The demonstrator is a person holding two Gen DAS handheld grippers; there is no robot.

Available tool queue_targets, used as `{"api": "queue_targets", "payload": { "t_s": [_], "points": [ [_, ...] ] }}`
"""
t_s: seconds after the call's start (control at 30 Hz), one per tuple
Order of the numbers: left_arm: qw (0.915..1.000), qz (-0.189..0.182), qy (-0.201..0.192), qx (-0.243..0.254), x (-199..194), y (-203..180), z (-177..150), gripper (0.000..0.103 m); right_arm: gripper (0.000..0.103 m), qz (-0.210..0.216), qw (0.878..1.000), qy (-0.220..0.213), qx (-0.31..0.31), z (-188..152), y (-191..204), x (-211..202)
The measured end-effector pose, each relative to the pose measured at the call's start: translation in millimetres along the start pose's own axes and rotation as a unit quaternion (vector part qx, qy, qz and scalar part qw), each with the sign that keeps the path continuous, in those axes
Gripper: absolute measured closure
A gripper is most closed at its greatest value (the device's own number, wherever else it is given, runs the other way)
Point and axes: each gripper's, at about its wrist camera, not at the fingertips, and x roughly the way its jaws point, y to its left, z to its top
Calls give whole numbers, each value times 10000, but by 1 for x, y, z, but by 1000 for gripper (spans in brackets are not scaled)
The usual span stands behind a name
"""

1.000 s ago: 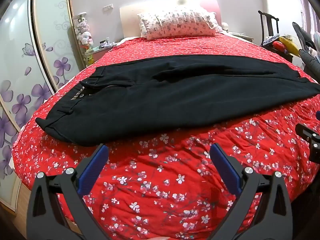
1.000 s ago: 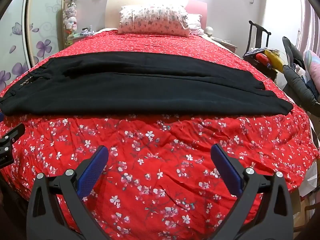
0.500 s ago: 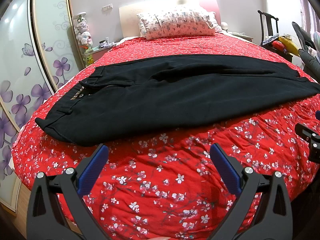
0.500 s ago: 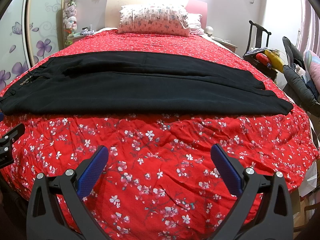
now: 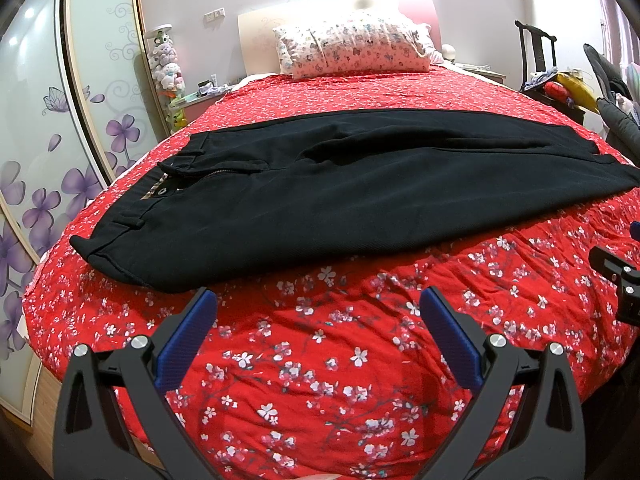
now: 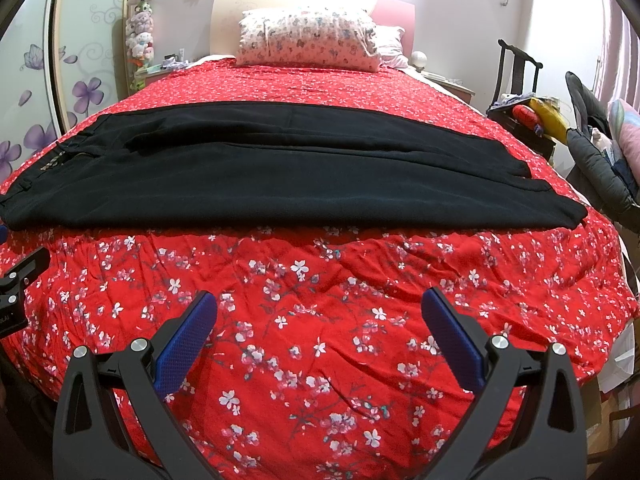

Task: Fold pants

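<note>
Right now you are holding both claws over the red flowered bedspread (image 6: 320,300), short of the black pants (image 5: 360,192). Your left gripper (image 5: 318,312) is gaping wide, gripping nothing; your right gripper (image 6: 320,312) likewise. Ahead of both, the pants are lying flat crosswise, waistband (image 5: 132,216) leftward, cuffs (image 6: 560,208) rightward.

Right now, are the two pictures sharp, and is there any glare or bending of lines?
Left wrist view: sharp; the wardrobe door edge bows from fisheye, and the headboard top is washed out. Right wrist view: sharp too; the black pants show little texture, and the bed cover bulges like a dome.
</note>
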Motion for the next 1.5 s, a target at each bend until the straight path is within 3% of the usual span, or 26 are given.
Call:
{"api": "queue_targets", "payload": {
  "t_s": [1.5],
  "points": [
    [10000,-4,4,0,0,0,0,2,1,22,10000,38,6,-1,-2,3]
  ]
}}
